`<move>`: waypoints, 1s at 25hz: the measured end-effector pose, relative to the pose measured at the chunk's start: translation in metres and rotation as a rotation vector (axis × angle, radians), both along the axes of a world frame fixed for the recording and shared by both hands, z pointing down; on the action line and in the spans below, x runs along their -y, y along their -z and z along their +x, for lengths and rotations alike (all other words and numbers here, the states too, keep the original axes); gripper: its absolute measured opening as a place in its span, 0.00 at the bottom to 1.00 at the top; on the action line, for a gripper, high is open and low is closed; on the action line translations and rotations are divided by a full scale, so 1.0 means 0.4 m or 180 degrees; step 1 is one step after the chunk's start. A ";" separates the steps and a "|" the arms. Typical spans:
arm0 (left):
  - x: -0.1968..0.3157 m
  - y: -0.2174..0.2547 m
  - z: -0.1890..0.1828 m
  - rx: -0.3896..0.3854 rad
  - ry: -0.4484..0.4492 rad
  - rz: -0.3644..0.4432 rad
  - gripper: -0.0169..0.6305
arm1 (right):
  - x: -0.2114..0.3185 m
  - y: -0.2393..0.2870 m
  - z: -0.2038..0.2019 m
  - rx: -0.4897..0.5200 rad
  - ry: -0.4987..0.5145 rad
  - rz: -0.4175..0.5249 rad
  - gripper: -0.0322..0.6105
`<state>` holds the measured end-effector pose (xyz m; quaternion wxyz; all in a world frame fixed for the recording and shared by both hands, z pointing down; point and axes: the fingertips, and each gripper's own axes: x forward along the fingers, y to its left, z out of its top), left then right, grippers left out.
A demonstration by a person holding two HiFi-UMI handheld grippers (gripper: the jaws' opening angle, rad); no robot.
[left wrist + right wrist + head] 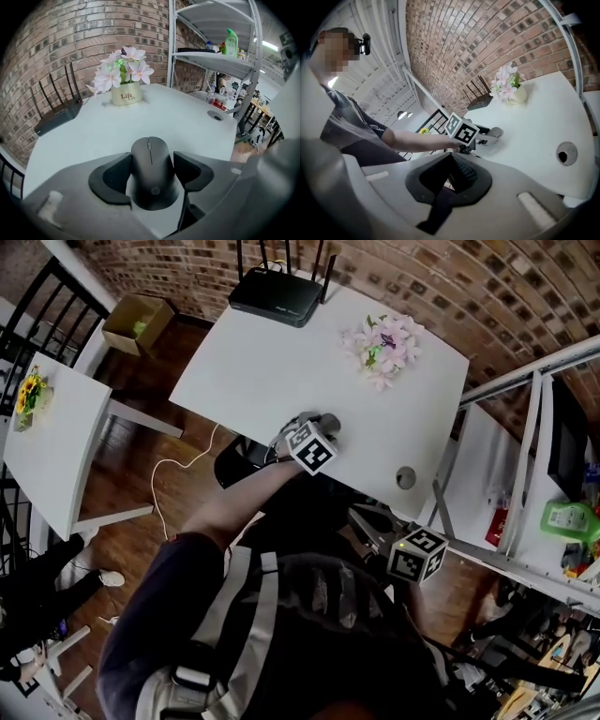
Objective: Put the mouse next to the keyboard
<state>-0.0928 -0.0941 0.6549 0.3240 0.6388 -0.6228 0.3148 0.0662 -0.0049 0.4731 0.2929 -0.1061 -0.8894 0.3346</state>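
Note:
A black mouse (152,168) sits between the two pads of my left gripper (152,165), which press on its sides; the gripper is shut on it. The mouse is low over the near edge of the white table (187,126); I cannot tell whether it touches. In the head view the left gripper (323,424) is at that edge and hides the mouse. My right gripper (367,521) hangs lower, off the table in front of the person, its dark pads (461,171) shut together on nothing. No keyboard shows in any view.
A pot of pink flowers (384,345) and a black router (277,294) stand at the table's far side. A cable hole (405,477) is near the right front corner. A metal shelf rack (539,465) stands to the right, a second small white table (52,451) to the left.

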 end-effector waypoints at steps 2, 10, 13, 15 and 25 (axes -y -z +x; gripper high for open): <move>-0.008 -0.002 -0.010 0.0015 0.0084 -0.0028 0.48 | 0.004 0.004 0.014 0.0043 0.0075 0.0003 0.05; -0.038 -0.007 -0.059 0.0113 0.0358 -0.0169 0.49 | 0.046 -0.003 0.110 0.0174 0.0051 -0.0150 0.05; -0.041 -0.006 -0.064 0.0210 0.0385 -0.0198 0.49 | 0.036 -0.010 0.132 0.0198 0.0131 -0.0198 0.05; -0.041 -0.005 -0.066 0.0275 0.0398 -0.0177 0.49 | 0.031 -0.013 0.141 0.0208 0.0187 -0.0220 0.05; -0.051 0.003 -0.076 0.0264 0.0455 -0.0035 0.46 | 0.019 -0.012 0.136 0.0143 0.0340 -0.0195 0.05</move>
